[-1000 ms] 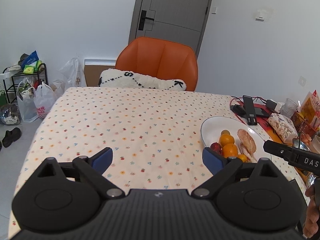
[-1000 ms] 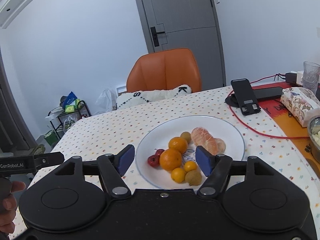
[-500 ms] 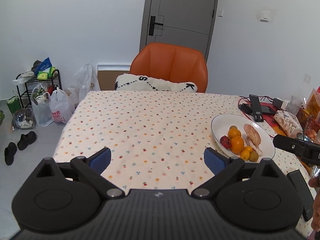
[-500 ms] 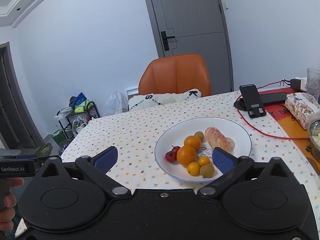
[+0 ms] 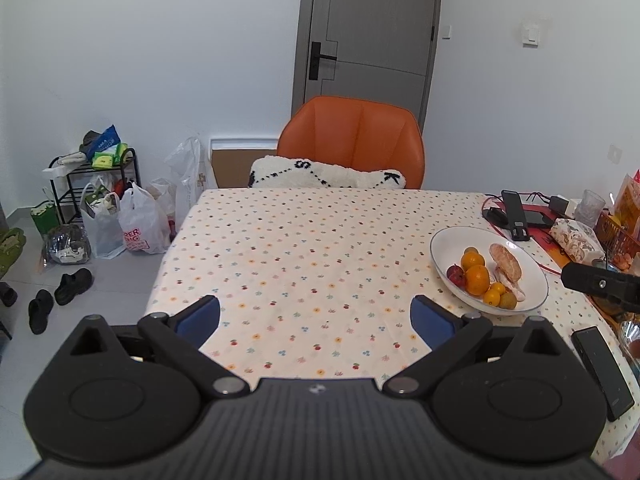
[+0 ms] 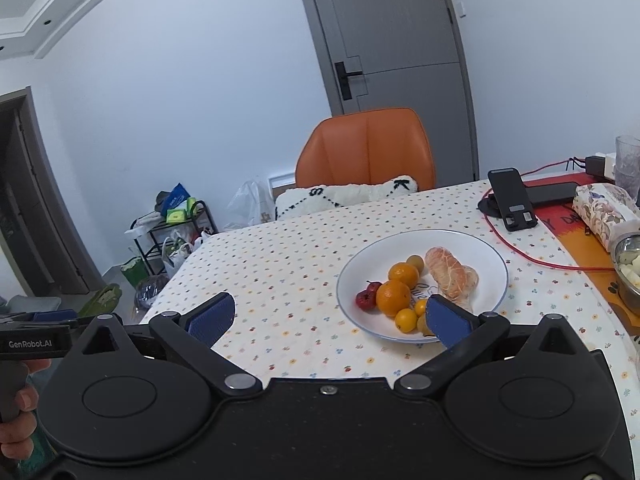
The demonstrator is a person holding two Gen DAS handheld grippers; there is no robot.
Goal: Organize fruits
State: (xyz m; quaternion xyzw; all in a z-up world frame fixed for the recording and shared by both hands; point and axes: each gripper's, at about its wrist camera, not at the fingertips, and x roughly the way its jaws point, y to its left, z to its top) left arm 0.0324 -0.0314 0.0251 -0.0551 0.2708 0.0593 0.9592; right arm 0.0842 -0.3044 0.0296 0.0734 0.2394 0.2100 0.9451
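Both your grippers are spread wide and hold nothing: left gripper (image 5: 316, 316) over bare spotted tablecloth, right gripper (image 6: 330, 316) low centre of its frame. The fruit sits heaped in the shallow white round plate (image 6: 486, 258) on the table (image 5: 304, 248), right of centre. Risk: round oranges (image 6: 393, 298) touch their neighbours; nudge one and small fruits roll. The red cable (image 6: 532, 262) beside the rim may snag.
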